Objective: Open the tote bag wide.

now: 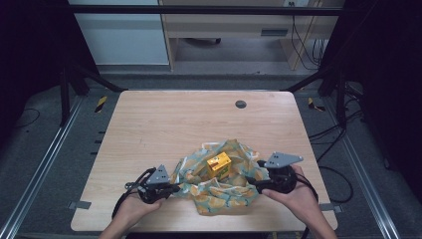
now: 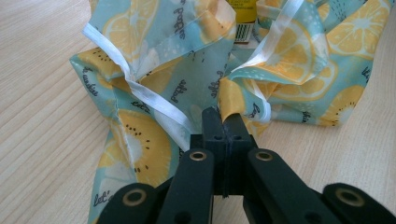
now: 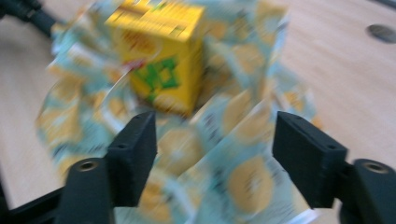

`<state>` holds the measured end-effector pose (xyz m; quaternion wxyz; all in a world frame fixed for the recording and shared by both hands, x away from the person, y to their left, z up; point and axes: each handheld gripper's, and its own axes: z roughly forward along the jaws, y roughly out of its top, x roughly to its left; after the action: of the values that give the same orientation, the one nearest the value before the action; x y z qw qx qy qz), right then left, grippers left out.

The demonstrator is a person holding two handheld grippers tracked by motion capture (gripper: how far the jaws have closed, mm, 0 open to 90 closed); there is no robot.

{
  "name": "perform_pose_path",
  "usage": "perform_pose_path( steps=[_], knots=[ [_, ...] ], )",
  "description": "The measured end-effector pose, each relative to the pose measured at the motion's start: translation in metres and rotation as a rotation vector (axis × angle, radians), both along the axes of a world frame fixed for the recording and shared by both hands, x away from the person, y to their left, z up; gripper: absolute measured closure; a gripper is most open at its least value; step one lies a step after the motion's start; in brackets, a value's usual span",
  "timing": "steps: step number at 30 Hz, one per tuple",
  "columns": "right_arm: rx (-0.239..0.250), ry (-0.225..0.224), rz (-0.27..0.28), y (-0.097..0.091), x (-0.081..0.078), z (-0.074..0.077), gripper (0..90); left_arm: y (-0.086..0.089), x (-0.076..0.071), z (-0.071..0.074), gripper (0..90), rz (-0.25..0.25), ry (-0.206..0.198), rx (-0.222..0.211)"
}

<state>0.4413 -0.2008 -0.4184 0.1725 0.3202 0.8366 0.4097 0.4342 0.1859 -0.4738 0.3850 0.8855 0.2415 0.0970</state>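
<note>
While left gripper pinches bag — right gripper jaws apart.

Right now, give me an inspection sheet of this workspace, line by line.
Surface: light wooden table, with a round dark grommet.
Job's things: crumpled lemon-print plastic bag; yellow carton standing in it.
Clutter: nothing seen.
Grippers: left tool shut on the bag's edge; right tool open, bag between its jaws, image blurred.
Cables: black cable trails from the left tool; more on the floor at right.
Surroundings: dark frame, grey floor, wooden furniture behind.
</note>
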Motion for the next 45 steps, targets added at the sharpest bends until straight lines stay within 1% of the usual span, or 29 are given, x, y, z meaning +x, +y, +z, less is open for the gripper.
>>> perform_pose_path(
  steps=[2, 4, 5, 6, 7, 9, 10, 11, 12, 13, 14, 15, 16, 17, 18, 19, 20, 21, 24, 26, 27, 31, 32, 34, 35, 36, 39, 41, 45],
  knots=[
    [0.011, 0.002, -0.014, 0.002, 0.011, 0.005, 21.8, 0.000, -0.001, 0.000, 90.0, 0.004, 0.000, -0.009],
    [0.029, -0.003, -0.037, 0.006, 0.023, 0.009, 22.3, 0.000, -0.001, 0.001, 90.0, 0.007, -0.003, -0.014],
    [0.029, -0.003, -0.037, 0.006, 0.023, 0.009, 22.3, 0.000, -0.001, 0.001, 90.0, 0.007, -0.003, -0.014],
    [0.031, -0.002, -0.053, 0.007, 0.029, 0.011, 24.1, 0.000, -0.002, 0.001, 90.0, 0.007, -0.003, -0.015],
    [0.026, -0.015, -0.079, 0.010, 0.040, 0.012, 32.3, 0.000, -0.002, 0.000, 90.0, 0.007, -0.004, -0.016],
    [0.013, -0.010, -0.100, 0.013, 0.050, 0.011, 36.1, 0.001, -0.001, 0.000, 90.0, 0.006, -0.003, -0.015],
    [0.014, -0.008, -0.105, 0.014, 0.054, 0.010, 40.2, 0.001, -0.001, 0.000, 90.0, 0.006, -0.003, -0.016],
    [0.014, -0.008, -0.105, 0.014, 0.054, 0.010, 40.2, 0.001, -0.001, 0.000, 90.0, 0.006, -0.003, -0.016],
    [0.001, -0.003, -0.105, 0.017, 0.061, 0.006, 43.3, 0.002, -0.001, 0.000, 90.0, 0.007, -0.004, -0.015],
    [0.001, -0.003, -0.105, 0.017, 0.061, 0.006, 43.3, 0.002, -0.001, 0.000, 90.0, 0.009, -0.005, -0.016],
    [-0.009, 0.009, -0.103, 0.020, 0.066, 0.002, 49.4, 0.003, 0.000, 0.000, 90.0, 0.010, -0.004, -0.016],
    [-0.009, 0.009, -0.103, 0.020, 0.066, 0.002, 49.4, 0.003, 0.000, 0.000, 90.0, 0.010, -0.004, -0.016],
    [-0.016, 0.021, -0.102, 0.022, 0.069, -0.002, 52.5, 0.003, 0.000, -0.001, 90.0, 0.010, -0.005, -0.014],
    [-0.028, 0.034, -0.095, 0.024, 0.072, -0.008, 69.5, 0.003, 0.000, -0.001, 90.0, 0.009, -0.010, -0.001],
    [-0.028, 0.034, -0.095, 0.024, 0.072, -0.008, 69.5, 0.003, 0.000, -0.001, 90.0, 0.009, -0.010, -0.001],
    [-0.027, 0.045, -0.087, 0.024, 0.076, -0.013, 84.1, 0.004, 0.000, -0.001, 90.0, 0.011, -0.014, 0.006],
    [-0.027, 0.045, -0.087, 0.024, 0.076, -0.013, 84.1, 0.004, 0.000, -0.002, 90.0, 0.013, -0.017, 0.013],
    [-0.019, 0.052, -0.089, 0.022, 0.079, -0.017, 90.0, 0.005, 0.001, -0.002, 90.0, 0.019, -0.020, 0.018],
    [-0.029, 0.062, -0.100, 0.020, 0.083, -0.022, 90.0, 0.007, 0.003, -0.004, 90.0, 0.026, -0.017, 0.024],
    [-0.043, 0.067, -0.128, 0.013, 0.089, -0.029, 90.0, 0.008, 0.005, -0.006, 90.0, 0.034, -0.011, 0.032],
    [-0.048, 0.071, -0.141, 0.010, 0.091, -0.032, 90.0, 0.009, 0.007, -0.007, 90.0, 0.041, -0.010, 0.044],
    [-0.050, 0.084, -0.164, 0.004, 0.097, -0.040, 90.0, 0.009, 0.009, -0.009, 90.0, 0.054, -0.009, 0.045],
    [-0.062, 0.089, -0.166, 0.002, 0.101, -0.044, 90.0, 0.010, 0.010, -0.009, 90.0, 0.058, -0.010, 0.047],
    [-0.079, 0.080, -0.177, 0.001, 0.104, -0.048, 90.0, 0.010, 0.010, -0.009, 90.0, 0.059, -0.009, 0.048],
    [-0.077, 0.083, -0.183, 0.001, 0.106, -0.049, 90.0, 0.010, 0.010, -0.009, 90.0, 0.059, -0.009, 0.049],
    [-0.083, 0.078, -0.179, 0.001, 0.107, -0.051, 90.0, 0.009, 0.010, -0.009, 90.0, 0.063, -0.013, 0.060],
    [-0.094, 0.079, -0.184, 0.003, 0.111, -0.055, 90.0, 0.009, 0.010, -0.009, 90.0, 0.068, -0.014, 0.067],
    [-0.104, 0.087, -0.190, 0.004, 0.115, -0.060, 90.0, 0.009, 0.010, -0.009, 90.0, 0.078, -0.019, 0.072],
    [-0.103, 0.099, -0.197, 0.004, 0.119, -0.065, 90.0, 0.009, 0.011, -0.008, 90.0, 0.082, -0.021, 0.078]
  ],
)
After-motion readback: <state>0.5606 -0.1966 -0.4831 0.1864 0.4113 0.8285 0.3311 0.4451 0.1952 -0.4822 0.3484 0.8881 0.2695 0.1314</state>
